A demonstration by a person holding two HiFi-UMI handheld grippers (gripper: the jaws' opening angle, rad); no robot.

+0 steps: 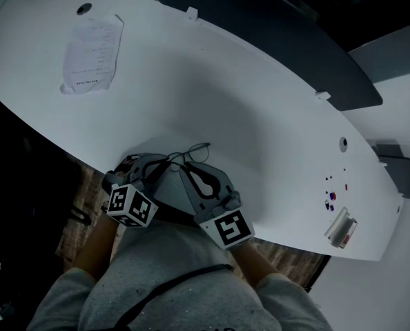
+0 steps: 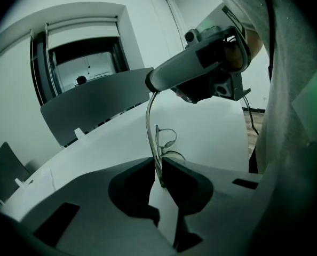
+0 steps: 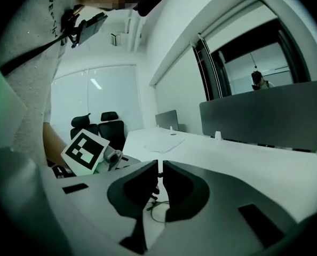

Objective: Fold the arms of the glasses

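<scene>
With the left gripper (image 2: 159,167), held one arm of the glasses (image 2: 168,138) clamped, over the near edge of the desk (image 1: 212,81). With the right gripper (image 3: 159,170), pinched the other arm. Seemed best to swing that arm slowly toward the lenses, left grip steady, hinge untwisted.

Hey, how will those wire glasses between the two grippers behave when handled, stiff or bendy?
Likely light and springy: the glasses have thin wire rims, and one arm curves between the left gripper and right gripper. Probably fragile, too. Both jaws pinch only slim wire, so it may twist or slip.
</scene>
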